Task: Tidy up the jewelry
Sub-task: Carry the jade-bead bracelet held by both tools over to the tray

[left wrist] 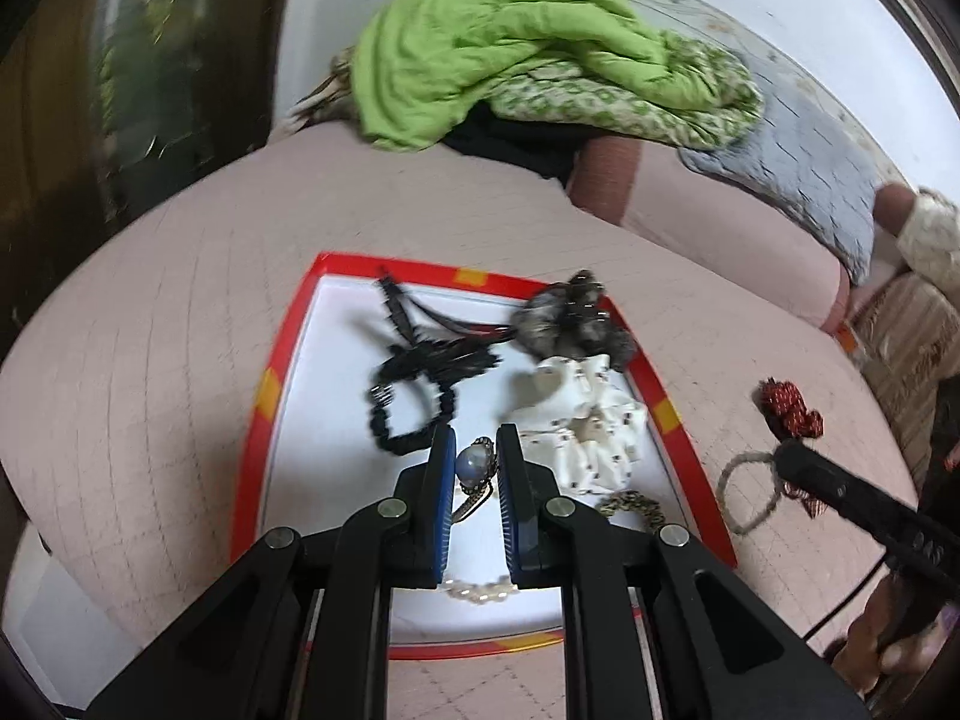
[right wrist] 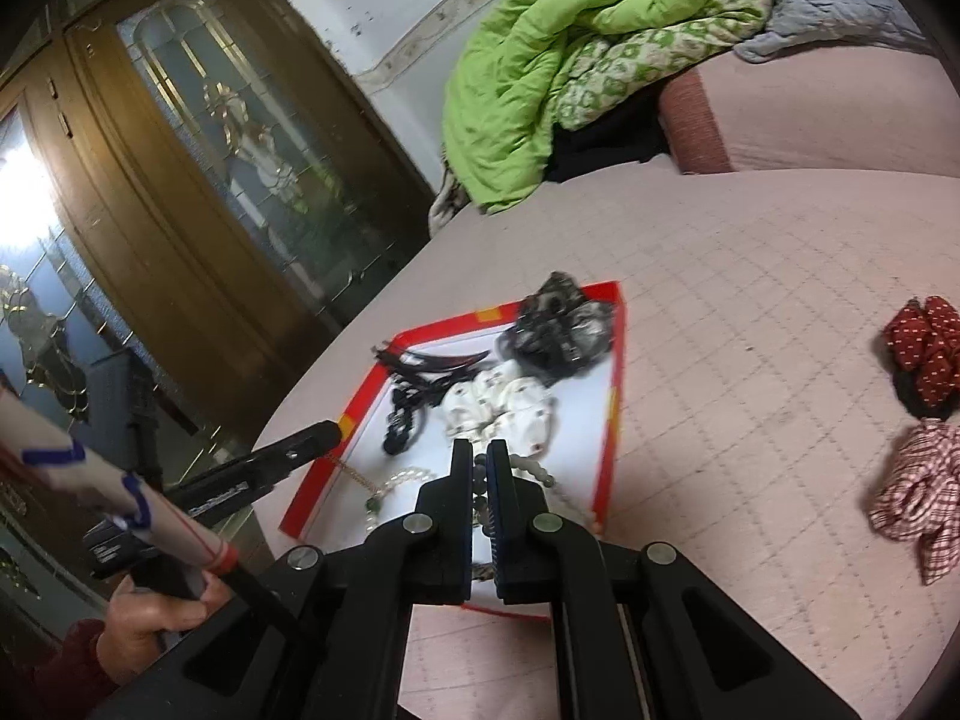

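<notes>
Your left gripper (left wrist: 475,450) is pinching a ring (left wrist: 471,468): a round, pale blue-grey stone in a dark beaded setting, its thin band trailing down between the blue pads. You hold it just above the white floor of the red-rimmed tray (left wrist: 264,420), which lies on the pink quilted bed (left wrist: 150,360).

Your right gripper (right wrist: 479,450) has its jaws pressed nearly together on a string of grey-green beads (right wrist: 480,468), which hangs down from the pads over the tray's near end; more of the strand curves off to the right.

In the tray lie a black hair tie with feathery black strands (left wrist: 414,372), a white scrunchie with small dark dots (left wrist: 588,420), a grey furry hair piece (left wrist: 570,318), a leopard-print band (left wrist: 630,507) and a short pearl strand (left wrist: 477,588).

Outside it, on the bed, lie a red dotted bow (right wrist: 924,348) and a red-and-white checked scrunchie (right wrist: 918,492).
</notes>
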